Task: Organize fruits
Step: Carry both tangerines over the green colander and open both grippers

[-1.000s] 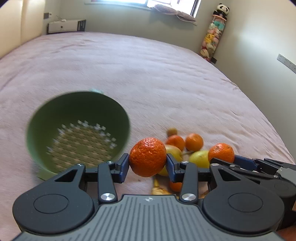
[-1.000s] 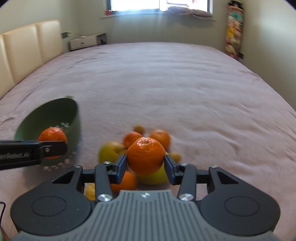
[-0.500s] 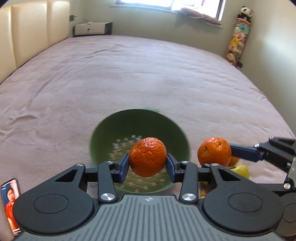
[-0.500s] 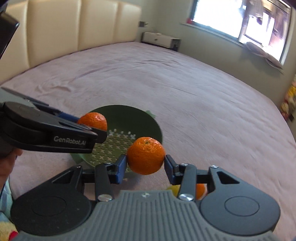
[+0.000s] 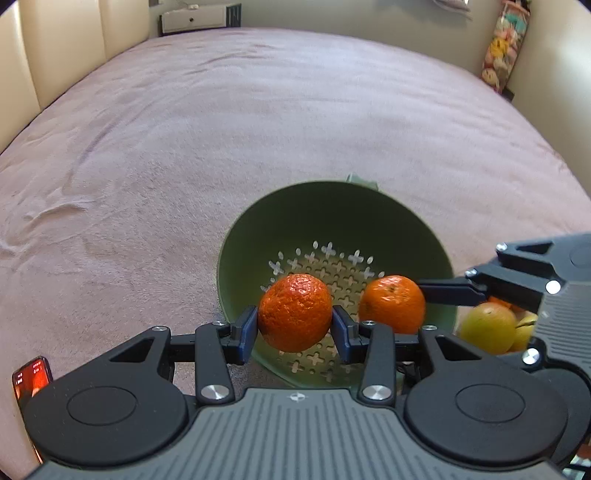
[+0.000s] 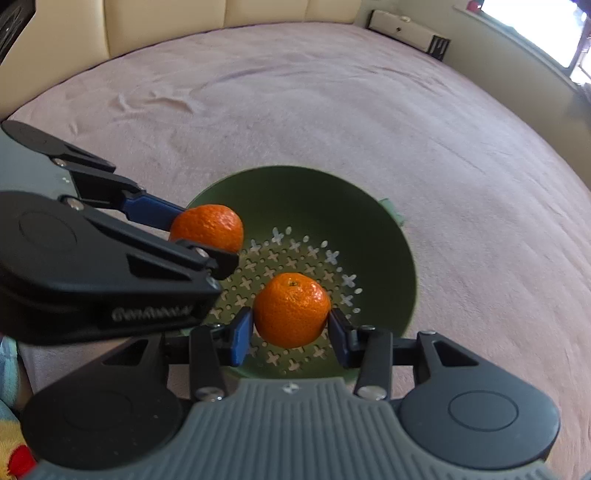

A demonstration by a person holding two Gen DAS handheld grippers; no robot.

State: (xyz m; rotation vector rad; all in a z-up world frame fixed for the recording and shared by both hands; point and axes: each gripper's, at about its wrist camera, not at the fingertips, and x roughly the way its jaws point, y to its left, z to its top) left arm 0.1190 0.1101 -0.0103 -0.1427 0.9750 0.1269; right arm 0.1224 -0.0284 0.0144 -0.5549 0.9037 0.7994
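A green colander bowl [image 5: 369, 210] with cross-shaped holes sits on the pink bedspread; it also shows in the right wrist view [image 6: 373, 221]. My left gripper [image 5: 294, 328] is shut on an orange [image 5: 294, 312] held above the bowl's near left side. My right gripper [image 6: 290, 332] is shut on a second orange [image 6: 291, 310], also above the bowl. In the left wrist view the right gripper's orange [image 5: 392, 303] hangs just to the right of mine. In the right wrist view the left gripper's orange [image 6: 207, 227] is at the bowl's left rim. The bowl holds no fruit inside.
A yellow-green apple [image 5: 487, 326] and more fruit lie on the bed right of the bowl, partly hidden by the right gripper. A phone [image 5: 31, 380] lies at the near left. A headboard [image 6: 184, 22] and a stuffed-toy hanger [image 5: 502, 48] line the room's edges.
Both grippers have carried their oranges from the fruit pile leftward to above the green bowl, and the bowl now sits centred in both views.
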